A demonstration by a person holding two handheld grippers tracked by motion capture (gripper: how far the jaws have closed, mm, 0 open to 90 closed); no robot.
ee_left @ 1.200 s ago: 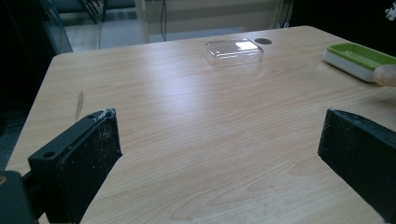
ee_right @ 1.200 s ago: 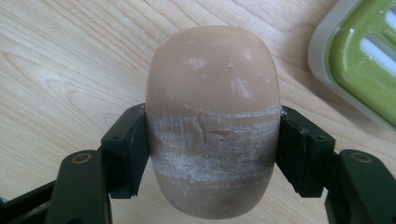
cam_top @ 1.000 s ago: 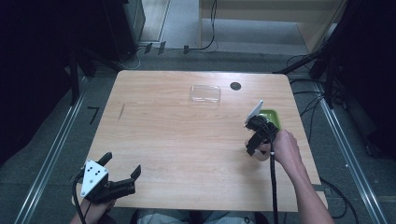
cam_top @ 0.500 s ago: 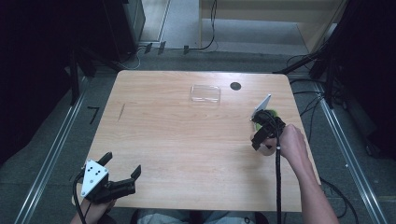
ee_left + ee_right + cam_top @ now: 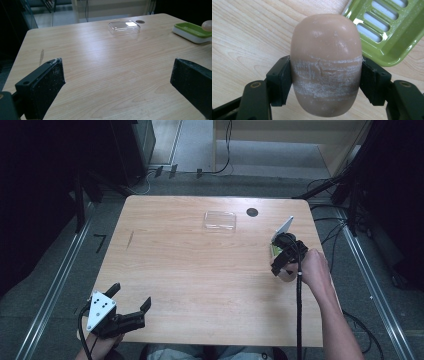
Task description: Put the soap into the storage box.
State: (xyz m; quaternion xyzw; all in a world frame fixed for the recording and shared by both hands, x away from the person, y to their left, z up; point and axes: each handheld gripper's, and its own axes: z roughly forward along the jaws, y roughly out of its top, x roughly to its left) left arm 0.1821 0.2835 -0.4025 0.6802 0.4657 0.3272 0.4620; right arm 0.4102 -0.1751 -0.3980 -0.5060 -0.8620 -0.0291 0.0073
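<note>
My right tongs [image 5: 325,75] are clamped on a rounded, pinkish-tan bar of soap [image 5: 325,62], one black pad pressed flat against each side of it, with a band of chalky white scuffing running across the soap where the pads bite. The bar is lifted off the light wooden counter [image 5: 200,265], and in the right gripper view it sits just beside a lime-green plastic soap dish with slotted drain holes [image 5: 387,30], whose near corner lies up and to the right of the soap, apart from it. From the high view I see that hand [image 5: 312,270] near the counter's right edge, with the gripper partly covering the dish. My left tongs [image 5: 131,302] rest at the near left corner of the counter, jaws spread wide with nothing between them; in the left gripper view only bare wood lies in the gap. Farther back, towards the counter's far edge, lies a clear, rectangular plastic lid [image 5: 220,220], flat on the wood, and just to its right there is a small dark round hole [image 5: 252,212] in the counter.
</note>
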